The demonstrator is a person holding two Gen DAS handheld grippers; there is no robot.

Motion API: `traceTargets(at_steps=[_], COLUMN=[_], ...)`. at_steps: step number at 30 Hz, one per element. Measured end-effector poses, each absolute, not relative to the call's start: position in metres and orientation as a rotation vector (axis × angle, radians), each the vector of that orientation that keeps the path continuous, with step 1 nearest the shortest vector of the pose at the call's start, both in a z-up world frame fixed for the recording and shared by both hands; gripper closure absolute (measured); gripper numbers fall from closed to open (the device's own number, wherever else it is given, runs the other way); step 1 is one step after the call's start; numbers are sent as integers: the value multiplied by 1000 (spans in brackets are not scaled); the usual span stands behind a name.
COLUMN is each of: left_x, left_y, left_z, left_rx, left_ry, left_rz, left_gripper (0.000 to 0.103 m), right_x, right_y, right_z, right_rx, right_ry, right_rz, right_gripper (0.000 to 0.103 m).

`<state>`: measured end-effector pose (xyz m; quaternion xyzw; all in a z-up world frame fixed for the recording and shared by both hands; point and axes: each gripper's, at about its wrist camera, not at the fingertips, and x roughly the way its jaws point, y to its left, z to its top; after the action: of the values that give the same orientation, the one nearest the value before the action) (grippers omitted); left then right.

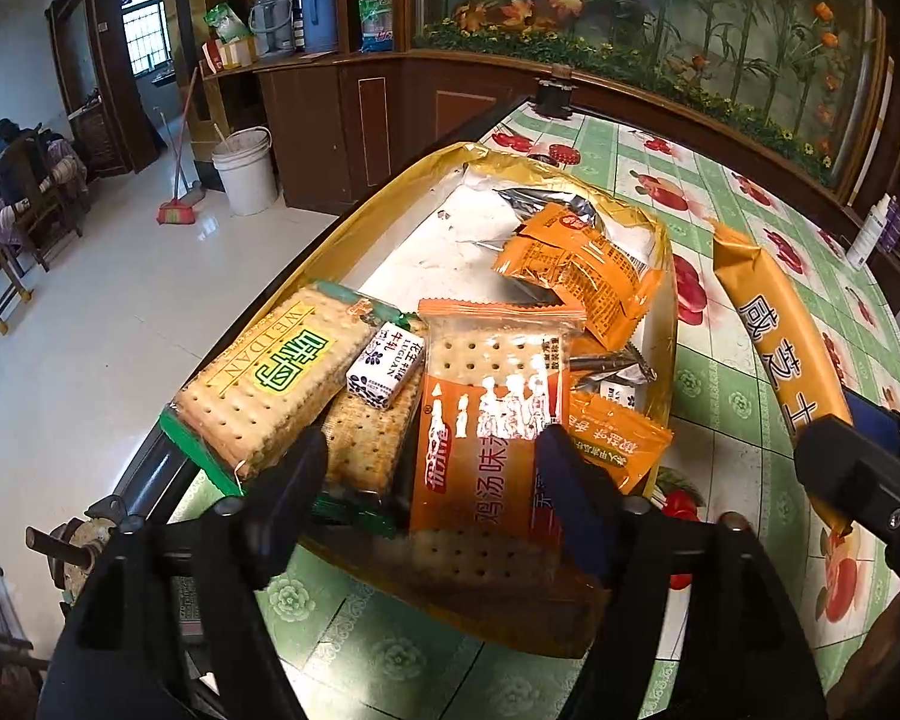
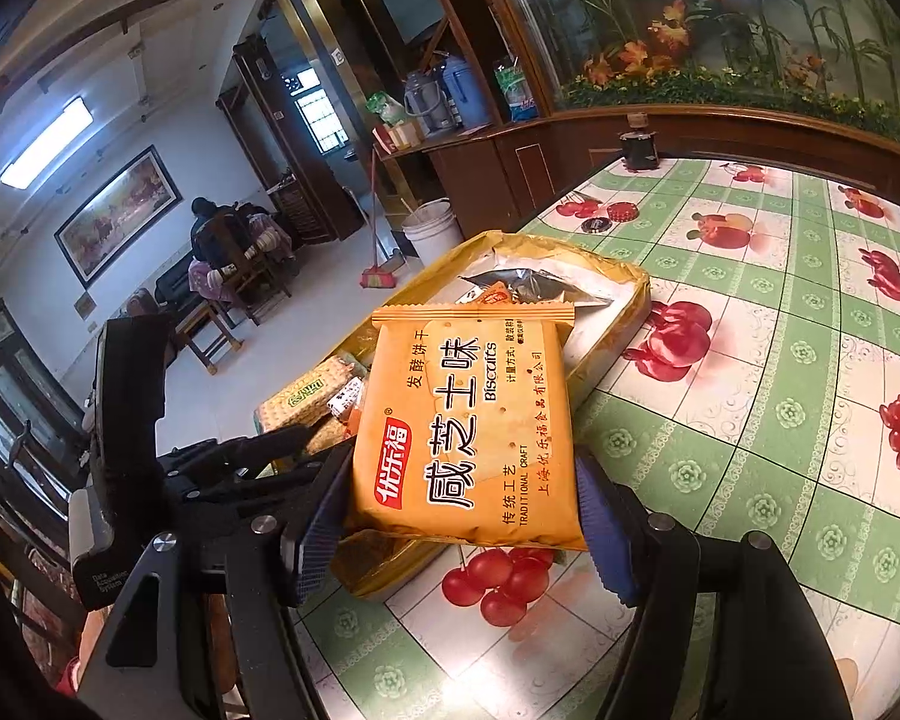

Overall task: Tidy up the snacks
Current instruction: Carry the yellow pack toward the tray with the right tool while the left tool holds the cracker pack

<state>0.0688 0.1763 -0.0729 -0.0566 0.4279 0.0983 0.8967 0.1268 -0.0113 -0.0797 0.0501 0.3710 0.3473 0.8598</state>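
A gold box lid [image 1: 390, 192] lies on the table and holds several snack packs. My left gripper [image 1: 426, 468] is open over its near end, with an orange cracker pack [image 1: 486, 438] lying between the fingers; I cannot tell if they touch it. A green cracker pack [image 1: 270, 378] and a small white candy [image 1: 384, 372] lie to the left. My right gripper [image 2: 462, 504] is shut on an orange biscuit pack [image 2: 468, 420], held above the table by the box's [image 2: 624, 294] near right corner. That pack also shows in the left wrist view [image 1: 780, 330].
The table has a green and white fruit-print cloth [image 2: 750, 420]. Two small round lids [image 2: 606, 219] and a dark pot [image 2: 639, 150] sit at its far end. A wooden cabinet [image 1: 360, 120], a white bucket [image 1: 246, 171] and a broom [image 1: 177, 210] stand beyond the table's left edge.
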Motion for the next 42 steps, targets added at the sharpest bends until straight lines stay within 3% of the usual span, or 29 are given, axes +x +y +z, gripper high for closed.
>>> traceTargets(at_steps=[12, 15, 18, 20, 21, 24, 42], left_x=[81, 86, 91, 88, 86, 81, 75], left_y=[163, 151, 139, 143, 145, 146, 167], left_z=[-74, -81, -92, -93, -93, -90, -64], left_rx=[-71, -17, 82, 55, 43, 46, -25], left_ry=[925, 958, 967, 959, 950, 933, 860], left_rz=[218, 219, 278, 270, 260, 242, 254], left_gripper=[24, 17, 17, 22, 35, 48, 49], right_x=[129, 129, 129, 129, 129, 129, 142], right_y=[-23, -28, -32, -35, -36, -39, -6], right_z=[-80, -81, -83, -83, -83, -83, -77], right_rx=[134, 148, 157, 160, 162, 168, 119], right_ry=[774, 773, 781, 783, 781, 777, 760], right_rz=[714, 713, 714, 715, 715, 714, 753], right_gripper=[32, 32, 32, 32, 32, 32, 32])
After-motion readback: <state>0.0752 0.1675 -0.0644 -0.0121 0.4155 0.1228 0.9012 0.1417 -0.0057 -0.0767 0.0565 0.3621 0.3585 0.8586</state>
